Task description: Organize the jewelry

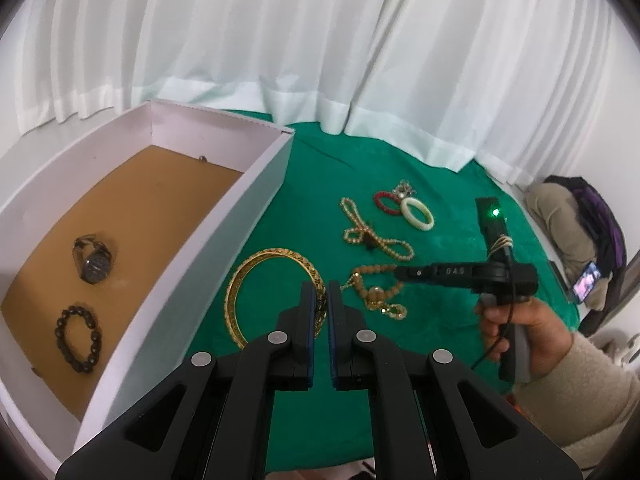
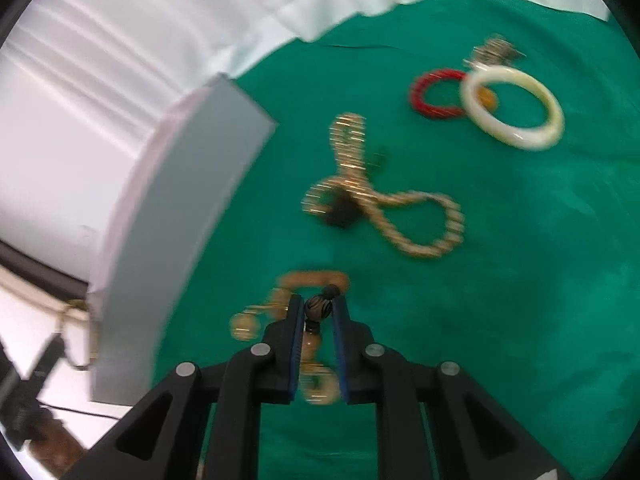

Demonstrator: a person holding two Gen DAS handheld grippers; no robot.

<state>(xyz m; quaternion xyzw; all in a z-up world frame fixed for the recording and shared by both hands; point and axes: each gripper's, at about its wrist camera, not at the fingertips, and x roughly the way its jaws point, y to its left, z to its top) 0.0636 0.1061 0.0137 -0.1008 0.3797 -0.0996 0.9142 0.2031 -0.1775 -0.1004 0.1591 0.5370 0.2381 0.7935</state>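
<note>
Nearest in the left wrist view, the left gripper hovers over the green cloth with its fingers nearly together, only a narrow slit between them and nothing held; its tips sit over the right edge of the gold bangle, which lies flat on the cloth just beside the box. In the right wrist view the right gripper is clamped on a dark striped bead of the brown necklace (the strand is smeared by motion blur, so its layout is hard to read). The left view shows this necklace just right of the bangle, with the right gripper reaching it from the right, held by the right hand. Inside the box, on its tan floor, lie a dark bracelet and, beyond it, a watch, apart from each other. Farther out on the cloth is a looped pale bead strand, then a white bangle overlapping a red bracelet, with a small metallic piece behind them. A white curtain hangs at the back.
</note>
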